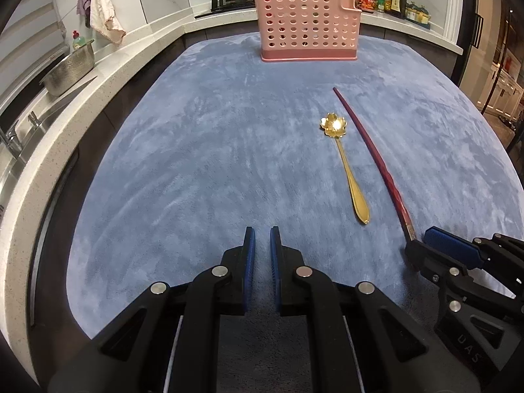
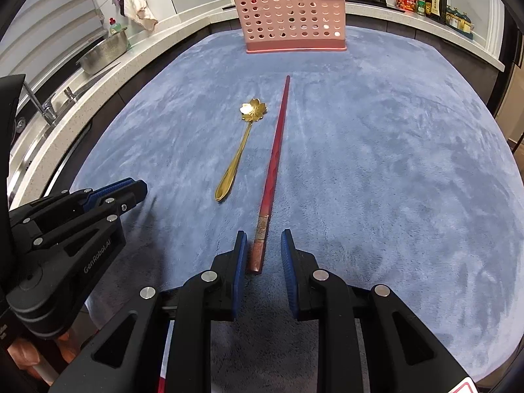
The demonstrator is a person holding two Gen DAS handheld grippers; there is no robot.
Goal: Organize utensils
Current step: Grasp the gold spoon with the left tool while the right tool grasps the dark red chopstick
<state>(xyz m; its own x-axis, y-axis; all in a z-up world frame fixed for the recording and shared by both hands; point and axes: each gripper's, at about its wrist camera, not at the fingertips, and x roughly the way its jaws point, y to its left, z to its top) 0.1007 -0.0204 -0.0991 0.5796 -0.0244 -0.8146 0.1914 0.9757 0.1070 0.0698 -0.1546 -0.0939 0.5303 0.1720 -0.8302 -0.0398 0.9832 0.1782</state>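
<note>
Right under our right lens, the thick decorated end of the red chopstick [image 2: 273,163] lies between the two blue pads of the right hand-held gripper [image 2: 261,245]. Its jaws stand part open around that end: the left pad sits just beside the wood, the right pad clear of it, and we see no squeeze yet, so we judge nothing is held.

We read the step in hand as picking up this chopstick from the blue cloth [image 2: 376,163] that covers the counter. To do it well, we want both pads level with the shaft and low enough to catch the wood rather than the plush. We should centre the stick in the gap before closing, since it now lies nearer the left pad. A grip this close to the butt leaves a long lever, so we would lift slowly and keep the tip from dragging.

Our left hand-held gripper [image 1: 262,232] hovers over bare cloth with its jaws nearly closed and empty between them.

Beside the chopstick, apart from it, lies the gold spoon [image 1: 344,163] with its flower-shaped bowl pointing away from us. At the far end of the cloth stands the pink perforated utensil holder [image 2: 288,16], with some utensils already poking out of its top.
</note>
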